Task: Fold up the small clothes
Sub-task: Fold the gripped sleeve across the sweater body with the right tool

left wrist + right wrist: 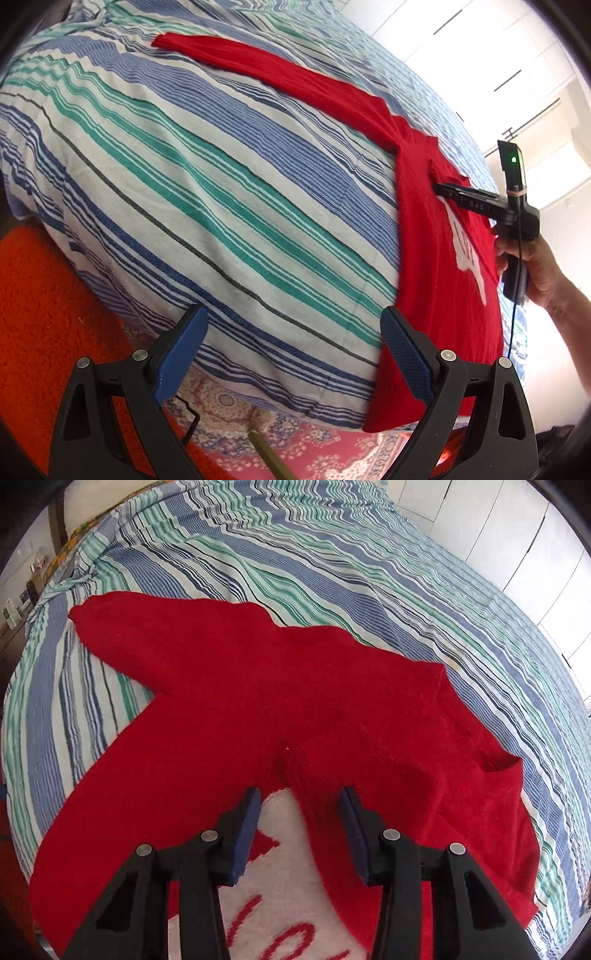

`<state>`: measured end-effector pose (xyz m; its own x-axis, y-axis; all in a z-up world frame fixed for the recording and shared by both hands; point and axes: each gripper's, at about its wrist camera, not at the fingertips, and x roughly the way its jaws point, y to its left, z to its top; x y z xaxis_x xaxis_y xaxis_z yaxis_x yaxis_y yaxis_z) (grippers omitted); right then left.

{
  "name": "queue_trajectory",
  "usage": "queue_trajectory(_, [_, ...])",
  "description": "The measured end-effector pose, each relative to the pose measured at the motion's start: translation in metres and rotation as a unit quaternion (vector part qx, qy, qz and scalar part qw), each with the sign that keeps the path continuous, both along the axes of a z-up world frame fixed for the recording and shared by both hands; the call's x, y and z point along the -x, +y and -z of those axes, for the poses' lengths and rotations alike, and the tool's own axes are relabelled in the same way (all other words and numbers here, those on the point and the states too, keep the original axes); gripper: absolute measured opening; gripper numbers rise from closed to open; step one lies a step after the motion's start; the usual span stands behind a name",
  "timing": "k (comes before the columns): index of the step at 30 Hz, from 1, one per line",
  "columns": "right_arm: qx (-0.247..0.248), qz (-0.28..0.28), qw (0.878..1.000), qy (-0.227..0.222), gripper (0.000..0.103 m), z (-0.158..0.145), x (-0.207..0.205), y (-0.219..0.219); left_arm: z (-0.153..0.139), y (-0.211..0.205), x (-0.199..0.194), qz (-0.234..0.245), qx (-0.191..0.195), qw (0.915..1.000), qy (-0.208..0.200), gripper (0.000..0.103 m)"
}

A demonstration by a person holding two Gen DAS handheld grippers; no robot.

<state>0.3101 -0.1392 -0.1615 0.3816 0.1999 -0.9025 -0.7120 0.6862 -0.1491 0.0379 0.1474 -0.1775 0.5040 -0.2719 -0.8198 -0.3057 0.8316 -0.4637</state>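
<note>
A red long-sleeved sweater (pixel 436 236) with a white printed patch lies flat on the striped bed. One sleeve (pixel 258 62) stretches out to the far left. My left gripper (pixel 291 332) is open and empty, near the bed's front edge just left of the sweater's hem. In the right wrist view the sweater (pixel 258 686) fills the middle. A sleeve (pixel 317 775) lies folded across the chest over the white patch (pixel 280 867). My right gripper (pixel 299 812) is open just above that folded sleeve, which lies between the jaws. The right gripper also shows in the left wrist view (pixel 443 188).
The striped blue, green and white bedspread (pixel 192 177) covers the whole bed. An orange shaggy rug (pixel 44 306) and a patterned carpet (pixel 266 424) lie on the floor below the bed edge. White wardrobe doors (pixel 491 520) stand beyond the bed.
</note>
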Motion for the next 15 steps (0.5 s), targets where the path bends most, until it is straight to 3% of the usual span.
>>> queue_trajectory(2, [-0.008, 0.022, 1.0, 0.01, 0.006, 0.003, -0.01, -0.007, 0.003, 0.007, 0.001, -0.011, 0.013, 0.9999, 0.004, 0.095])
queue_trajectory(6, [-0.069, 0.001, 0.997, 0.026, 0.006, -0.02, 0.003, -0.02, 0.007, 0.011, -0.002, -0.02, 0.024, 0.9995, 0.008, 0.095])
queue_trajectory(7, [-0.067, -0.015, 0.997, 0.036, 0.008, -0.02, 0.008, -0.019, 0.007, 0.01, -0.003, -0.019, 0.022, 0.9995, 0.009, 0.095])
queue_trajectory(9, [-0.052, -0.029, 0.996, 0.064, 0.029, -0.013, 0.015, -0.016, 0.009, 0.007, -0.006, -0.015, 0.016, 0.9997, 0.013, 0.095])
queue_trajectory(10, [-0.055, -0.028, 0.995, 0.073, 0.053, -0.013, 0.017, -0.019, 0.008, 0.006, -0.006, -0.013, 0.012, 0.9998, 0.013, 0.095])
queue_trajectory(12, [-0.115, -0.018, 0.99, 0.077, 0.055, -0.026, 0.019, -0.038, 0.007, 0.006, -0.004, -0.011, 0.008, 0.9998, 0.011, 0.095])
queue_trajectory(15, [-0.219, 0.074, 0.969, 0.086, 0.054, -0.045, 0.012, -0.095, 0.008, 0.007, -0.004, -0.014, 0.011, 0.9998, 0.008, 0.095])
